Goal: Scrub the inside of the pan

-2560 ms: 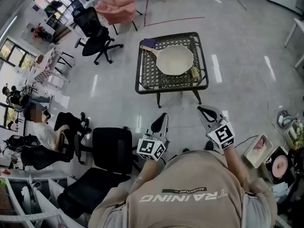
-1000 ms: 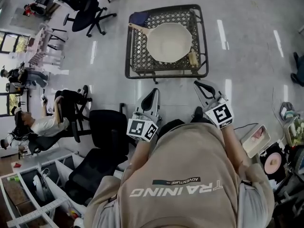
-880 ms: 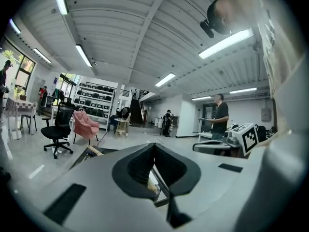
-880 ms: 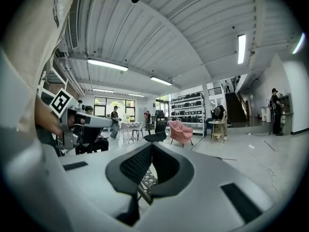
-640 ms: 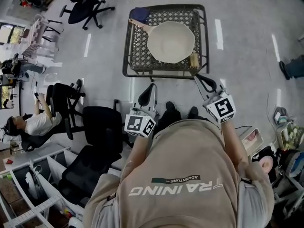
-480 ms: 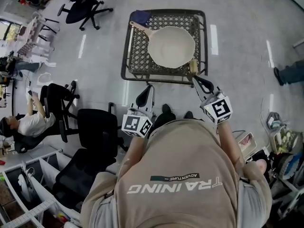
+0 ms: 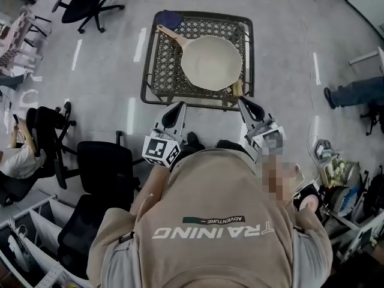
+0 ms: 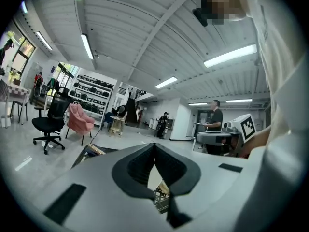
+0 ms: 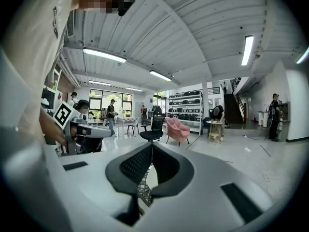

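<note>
Pan (image 7: 211, 62) lies diagonally, handle (image 7: 169, 36) pointing far left

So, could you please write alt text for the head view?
From above, a cream pan sits on a low black mesh table. A person in beige holds left tongs and right tongs, both shut, at its near edge.

"TRAINING", smaller "ADVENTURE" above it, both upside down, on shirt (image 7: 211, 182)
</note>
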A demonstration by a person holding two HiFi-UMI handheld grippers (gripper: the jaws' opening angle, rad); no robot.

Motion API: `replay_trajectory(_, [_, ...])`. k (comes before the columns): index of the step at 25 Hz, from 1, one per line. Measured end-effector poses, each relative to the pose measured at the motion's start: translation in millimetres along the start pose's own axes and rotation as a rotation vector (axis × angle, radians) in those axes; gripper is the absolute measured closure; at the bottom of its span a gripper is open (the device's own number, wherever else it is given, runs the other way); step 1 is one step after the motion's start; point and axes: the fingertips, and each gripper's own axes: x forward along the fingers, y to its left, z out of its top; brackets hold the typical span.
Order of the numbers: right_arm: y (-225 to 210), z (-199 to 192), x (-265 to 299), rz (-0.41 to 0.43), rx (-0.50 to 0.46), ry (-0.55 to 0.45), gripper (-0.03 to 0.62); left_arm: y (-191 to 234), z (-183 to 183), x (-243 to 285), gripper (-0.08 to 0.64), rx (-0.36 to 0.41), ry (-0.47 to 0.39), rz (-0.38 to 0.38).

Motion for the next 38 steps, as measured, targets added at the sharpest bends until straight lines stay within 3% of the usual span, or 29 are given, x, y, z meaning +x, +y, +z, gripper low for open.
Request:
replay_trajectory(8, [13, -3, 15, 0.023, -0.011, 0.025, 0.575, 36, 2, 21, 0.541, -0.008, 0.021, -0.045])
replay_trajectory(14, [-41, -16, 46, 0.021, 0.002, 0.027, 0.575, 51, 0, 77, 0.541, -0.006, 0.048, -0.031])
replay_trajectory(24, [-131, -20, 119, 0.052, 0.026, 0.020, 0.575, 69, 40, 171, 0.541, 0.046, 0.087, -0.048])
replay_trajectory(29, [-155, -39, 138, 0.096, 0.051, 0.054, 0.575, 75, 47, 205, 0.541, 0.025, 0.099, -0.039])
replay_trajectory(38, [-172, -106, 131, 0.025, 0.202, 0.224, 0.574, 98, 51, 218, 0.541, 0.014, 0.105, -0.031])
